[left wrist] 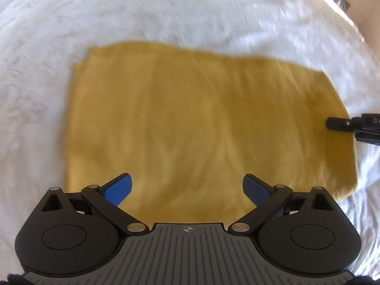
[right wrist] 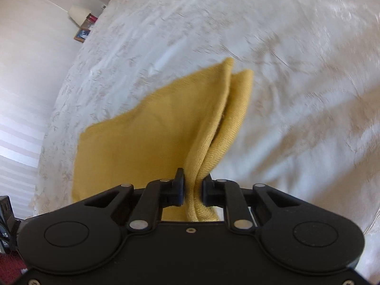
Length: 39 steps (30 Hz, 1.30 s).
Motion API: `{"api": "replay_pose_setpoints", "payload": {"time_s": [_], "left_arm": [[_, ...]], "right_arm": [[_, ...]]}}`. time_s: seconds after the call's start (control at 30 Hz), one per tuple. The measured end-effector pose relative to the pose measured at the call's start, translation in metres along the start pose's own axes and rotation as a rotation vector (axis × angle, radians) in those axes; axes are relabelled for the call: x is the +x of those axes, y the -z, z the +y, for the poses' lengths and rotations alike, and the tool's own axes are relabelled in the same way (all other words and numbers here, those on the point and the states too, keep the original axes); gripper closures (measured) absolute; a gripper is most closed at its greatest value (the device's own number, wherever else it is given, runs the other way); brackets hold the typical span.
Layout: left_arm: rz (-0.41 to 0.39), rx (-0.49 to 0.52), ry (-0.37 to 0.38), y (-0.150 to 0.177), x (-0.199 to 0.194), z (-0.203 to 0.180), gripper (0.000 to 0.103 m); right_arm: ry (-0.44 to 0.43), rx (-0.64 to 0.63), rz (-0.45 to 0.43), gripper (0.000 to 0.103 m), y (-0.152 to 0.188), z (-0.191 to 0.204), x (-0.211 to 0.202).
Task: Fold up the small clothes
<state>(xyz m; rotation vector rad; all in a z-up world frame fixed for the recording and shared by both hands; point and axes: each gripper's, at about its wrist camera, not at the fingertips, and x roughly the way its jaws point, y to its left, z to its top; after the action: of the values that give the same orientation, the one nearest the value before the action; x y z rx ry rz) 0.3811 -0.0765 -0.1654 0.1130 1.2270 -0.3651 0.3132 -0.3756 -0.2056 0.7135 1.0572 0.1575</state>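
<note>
One yellow garment (left wrist: pixel 201 123) is seen, folded into a rough rectangle and laid flat on a white bedspread (left wrist: pixel 166 11). Two tools are counted. The left tool (left wrist: pixel 187 187) is held above the near edge of the cloth, its two blue-padded fingers (left wrist: pixel 118 190) spread wide apart with only fabric seen below the gap and nothing pinched. No contact between those pads and the garment can be made out; the view is blurred.

At the right edge of the left wrist view, the black tip of the right tool (left wrist: pixel 337 123) is seen at the garment's right-hand side, right at the border of the cloth.

From the right wrist view, one garment (right wrist: pixel 147 142) is again counted, and here its edge is lifted. The right tool (right wrist: pixel 192 191) is clamped on a doubled fold of yellow knit, which is squeezed between the two black fingers (right wrist: pixel 179 187) and drawn up off the bedspread (right wrist: pixel 296 95). Two layers are shown splitting apart beyond the grip, with a ridge running away from the tool. The rest of the cloth is left lying on the bed to the left of the tool and ahead of it.

At the far left of this view, a lamp shade (right wrist: pixel 78 14) and some small items, too blurred to tell apart, are glimpsed beside the bed.
</note>
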Motion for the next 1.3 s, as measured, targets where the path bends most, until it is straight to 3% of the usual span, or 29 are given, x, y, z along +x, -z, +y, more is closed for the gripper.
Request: {"api": "replay_pose_setpoints", "payload": {"time_s": [0.27,0.6,0.8,0.93,1.03,1.1,1.2,1.3], "left_arm": [[-0.054,-0.031,0.043,0.01,-0.037,0.08,0.002],[-0.045,-0.102,0.041,0.034,-0.059,0.16,0.002],[-0.025,-0.14,0.046,0.044,-0.057,0.19,0.002],[-0.017,-0.147,0.043,0.047,-0.056,0.202,0.002],[-0.013,-0.16,0.049,0.046,-0.053,0.205,0.002],[-0.012,-0.174,0.058,0.046,-0.051,0.206,0.002],[-0.013,-0.186,0.064,0.042,-0.049,0.206,0.002],[-0.013,-0.181,0.066,0.037,-0.048,0.205,0.002]], "right_arm": [[-0.034,0.006,-0.046,0.08,0.003,0.093,0.01],[-0.105,-0.069,0.018,0.081,0.02,0.201,0.087],[-0.053,-0.103,0.079,0.081,0.037,0.231,0.135],[0.044,-0.188,0.129,0.08,0.045,0.251,0.158],[0.079,-0.249,0.169,0.069,0.051,0.266,0.172],[0.027,-0.276,0.181,0.058,0.056,0.274,0.171],[-0.098,-0.303,0.183,0.058,0.059,0.287,0.159],[-0.154,-0.307,0.123,0.056,0.057,0.291,0.137]]}}
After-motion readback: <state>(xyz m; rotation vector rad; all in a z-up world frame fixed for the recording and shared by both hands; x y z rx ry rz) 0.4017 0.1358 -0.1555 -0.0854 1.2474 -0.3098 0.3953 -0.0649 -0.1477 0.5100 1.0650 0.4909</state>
